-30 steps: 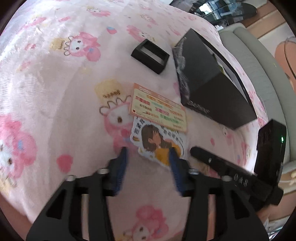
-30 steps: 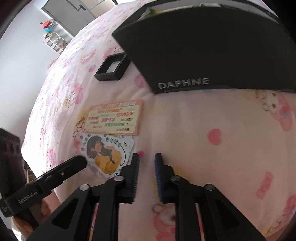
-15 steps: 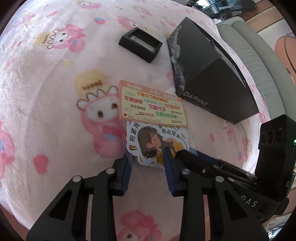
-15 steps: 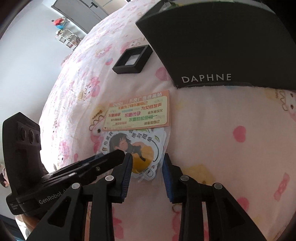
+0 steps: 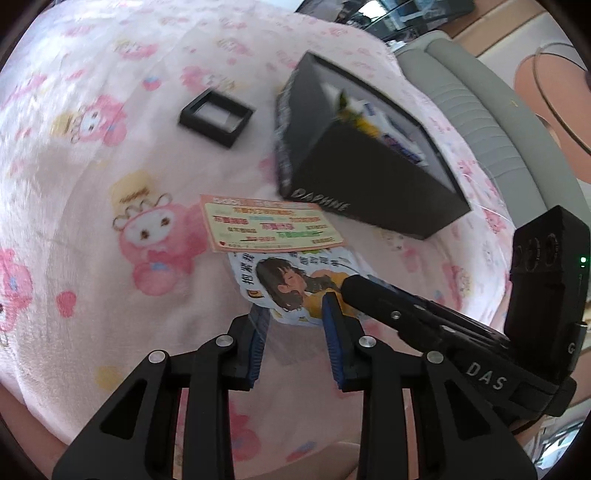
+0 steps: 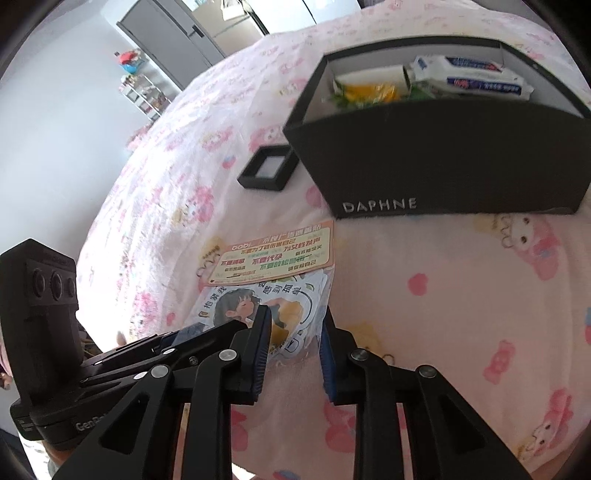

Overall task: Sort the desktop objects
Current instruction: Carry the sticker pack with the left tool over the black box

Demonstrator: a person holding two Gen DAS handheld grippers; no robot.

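A sticker pack [image 5: 284, 280] with a cartoon girl, in a clear sleeve, has its near edge raised off the pink blanket and throws a shadow below. My left gripper [image 5: 293, 325] is shut on that edge. My right gripper [image 6: 295, 325] grips the same pack [image 6: 236, 302] from the other side, its jaws still closing, and one of its fingers [image 5: 373, 299] crosses the pack's right part. An orange card [image 5: 269, 229] lies flat just beyond the pack. Further back stand a small black square frame [image 5: 216, 116] and an open black box [image 6: 461, 158] marked DAPHNE.
The box holds a white tissue pack [image 6: 469, 74] and a yellow-green packet [image 6: 369, 92]. The blanket [image 5: 110, 166] with pink cartoon rabbits covers the whole surface. A grey padded edge [image 5: 480, 110] runs behind the box. Grey cabinets [image 6: 177, 33] stand far off.
Both grippers closed in on the sticker pack from either side and rose with it. Its near edge has come off the blanket. The box's inside has come into view.
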